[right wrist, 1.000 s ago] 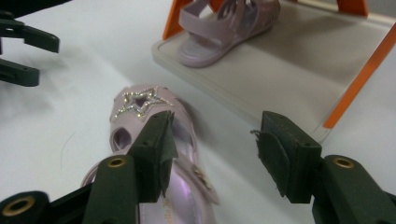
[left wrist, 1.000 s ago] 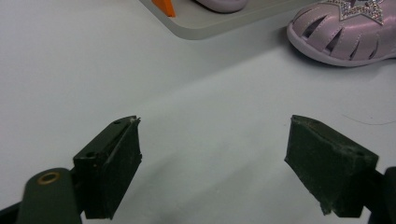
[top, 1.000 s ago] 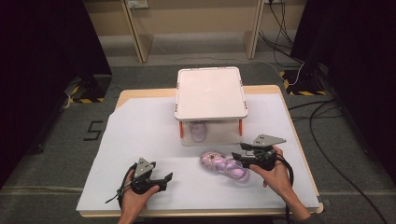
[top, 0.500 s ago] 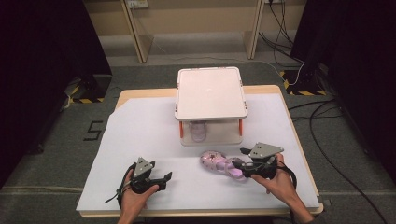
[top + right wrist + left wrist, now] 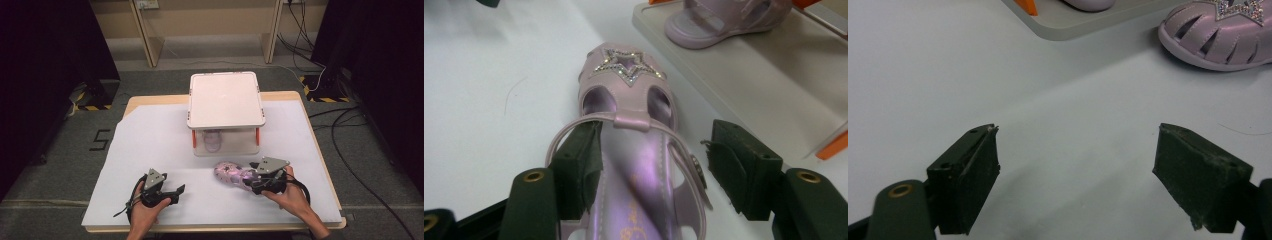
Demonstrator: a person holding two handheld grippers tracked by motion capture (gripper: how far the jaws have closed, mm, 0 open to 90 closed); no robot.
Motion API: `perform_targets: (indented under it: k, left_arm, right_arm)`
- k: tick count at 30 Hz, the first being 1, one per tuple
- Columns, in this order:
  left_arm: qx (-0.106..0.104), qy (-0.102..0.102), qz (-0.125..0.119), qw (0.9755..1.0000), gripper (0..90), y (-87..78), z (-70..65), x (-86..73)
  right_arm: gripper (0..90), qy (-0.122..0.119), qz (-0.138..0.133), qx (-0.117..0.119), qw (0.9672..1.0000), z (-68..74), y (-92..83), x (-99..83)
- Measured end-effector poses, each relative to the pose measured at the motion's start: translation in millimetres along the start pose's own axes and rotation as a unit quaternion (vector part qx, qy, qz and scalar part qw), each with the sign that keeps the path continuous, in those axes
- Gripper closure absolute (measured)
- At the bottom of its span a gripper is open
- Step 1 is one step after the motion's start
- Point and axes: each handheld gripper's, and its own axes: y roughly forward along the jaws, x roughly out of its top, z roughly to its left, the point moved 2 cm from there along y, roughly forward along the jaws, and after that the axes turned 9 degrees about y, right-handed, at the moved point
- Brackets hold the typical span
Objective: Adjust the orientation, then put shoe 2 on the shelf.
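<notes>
Pink sandal (image 5: 231, 174) lies on the white sheet just in front of the shelf rack (image 5: 226, 100). Right gripper (image 5: 651, 165) jaws have just been opening, straddling the heel strap, one pad off it. Left gripper (image 5: 1075, 172) released, idle. Withdraw straight back, clear of the strap.

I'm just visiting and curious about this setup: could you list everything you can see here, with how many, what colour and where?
Sandal on the table: one, pink-purple with a glittery star, front right of the sheet, its heel end between the right gripper's jaws.
Sandal on the rack: one, same pink-purple, on the lower shelf.
Rack: one, white with orange posts, at the table's far middle.
Sheet: one, white, covering most of the table.
Table: one, wooden, edges showing around the sheet.
Left gripper: one, black, jaws wide apart over bare sheet, nothing between them.
Right gripper: one, black, jaws have just been opening, one inside the sandal, the other clear of its side.
</notes>
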Motion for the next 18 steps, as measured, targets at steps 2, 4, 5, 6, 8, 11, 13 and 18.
perform_targets:
  k: [2,4,5,6,8,11,13,18]
  left_arm:
    - [0.000,0.000,0.000,1.0000,17.3,-0.5,0.1,-0.1]
    - [0.000,0.000,-0.001,1.0000,17.4,-0.9,0.1,-0.3]
    - [-0.001,0.000,0.000,1.0000,17.4,-1.3,0.3,-0.6]
    - [0.000,0.000,-0.001,1.0000,17.4,-1.6,0.7,-0.9]
    - [0.001,-0.003,-0.002,1.0000,17.4,-2.0,1.3,-1.0]
    - [0.001,0.000,-0.001,1.0000,17.4,-1.8,0.7,-1.0]
    - [0.000,0.003,0.000,1.0000,17.4,-1.8,-0.2,-0.6]
    - [-0.002,0.002,0.002,1.0000,17.4,-2.5,-1.4,-1.6]
  right_arm:
    - [39.0,-0.005,0.002,0.004,1.0000,2.5,5.1,3.0]
    - [39.1,-0.011,-0.002,0.008,0.9999,6.0,8.7,6.5]
    - [39.8,-0.013,-0.002,0.011,0.9999,7.9,9.9,7.6]
    - [41.5,-0.021,-0.002,0.010,0.9997,10.8,12.3,9.3]
    - [44.0,-0.026,-0.003,0.006,0.9996,14.7,14.6,11.2]
    - [52.4,-0.039,-0.010,-0.001,0.9992,17.5,14.6,12.9]
    - [59.5,-0.043,-0.008,0.000,0.9990,19.4,13.6,13.6]
    - [71.3,-0.068,-0.009,-0.011,0.9975,25.3,13.3,15.2]
